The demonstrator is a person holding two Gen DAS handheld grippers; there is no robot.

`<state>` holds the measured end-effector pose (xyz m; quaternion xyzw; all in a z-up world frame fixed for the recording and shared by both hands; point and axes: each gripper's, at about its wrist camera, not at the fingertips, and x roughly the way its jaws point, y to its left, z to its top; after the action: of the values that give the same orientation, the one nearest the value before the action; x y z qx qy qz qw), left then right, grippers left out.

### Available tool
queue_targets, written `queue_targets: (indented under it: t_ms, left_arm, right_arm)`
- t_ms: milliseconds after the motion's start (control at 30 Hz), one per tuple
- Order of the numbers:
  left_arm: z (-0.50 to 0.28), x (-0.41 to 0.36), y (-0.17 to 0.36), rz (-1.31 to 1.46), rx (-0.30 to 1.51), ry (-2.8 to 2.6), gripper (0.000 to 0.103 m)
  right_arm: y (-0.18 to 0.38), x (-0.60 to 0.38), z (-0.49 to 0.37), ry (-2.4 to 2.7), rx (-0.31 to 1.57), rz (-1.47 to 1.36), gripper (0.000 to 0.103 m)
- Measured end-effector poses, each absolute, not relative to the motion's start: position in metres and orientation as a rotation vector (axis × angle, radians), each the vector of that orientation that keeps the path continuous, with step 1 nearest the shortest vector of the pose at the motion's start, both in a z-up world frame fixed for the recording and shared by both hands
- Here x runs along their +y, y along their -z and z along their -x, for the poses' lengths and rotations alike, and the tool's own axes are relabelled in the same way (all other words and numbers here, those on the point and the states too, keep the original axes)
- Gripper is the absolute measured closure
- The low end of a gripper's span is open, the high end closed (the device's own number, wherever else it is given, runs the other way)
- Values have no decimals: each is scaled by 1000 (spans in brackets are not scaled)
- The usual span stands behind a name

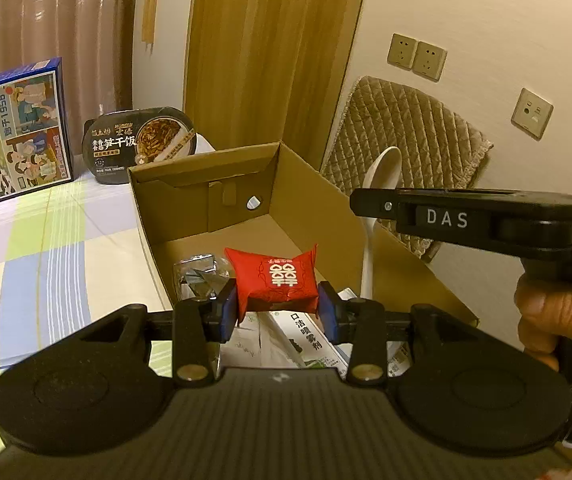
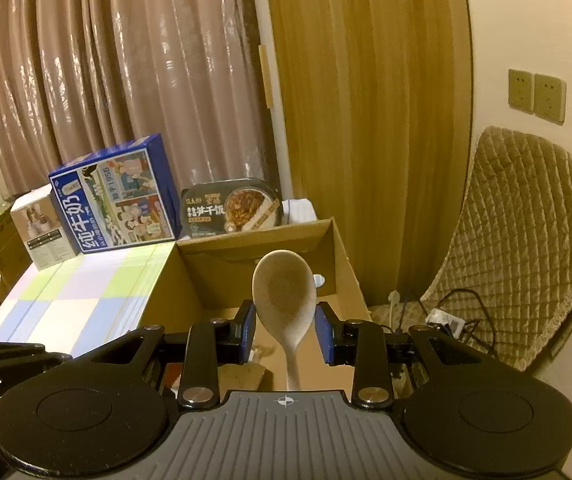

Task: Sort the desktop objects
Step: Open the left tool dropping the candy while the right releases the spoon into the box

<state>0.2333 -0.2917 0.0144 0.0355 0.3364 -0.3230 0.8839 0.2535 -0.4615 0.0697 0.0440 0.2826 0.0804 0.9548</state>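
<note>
Red packet [image 1: 276,280], printed with a white double-happiness sign, gripped between the blue fingers [image 1: 228,312] of the left gripper [image 1: 278,314] above the open cardboard box [image 1: 242,184]. Inside the box: a clear-wrapped item [image 1: 198,276] and a white printed carton [image 1: 306,340]. White spoon [image 2: 284,300], bowl upward, clamped at its neck by the right gripper [image 2: 285,330] over the same box. Blue milk carton [image 2: 114,200] and a black meal tray [image 2: 230,208] stand behind on the checked desk [image 2: 78,300].
</note>
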Motion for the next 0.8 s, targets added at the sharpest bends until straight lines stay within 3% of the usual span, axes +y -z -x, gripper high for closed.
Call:
queue_targets:
  t_ms: [167,267,800]
  left_arm:
    - [-238,-294,-14,-71,702,670,66]
    - [-240,-294,-13,-63,711,669,57]
    - [-233,-272,-18,-37,673,617,57]
  right_arm:
    - [-68,-459,-260,-168,581,-85,74]
    - [-65,-459,-261,-168,584,-86,74]
    - [-59,-457,-264,-176,601,-97,73]
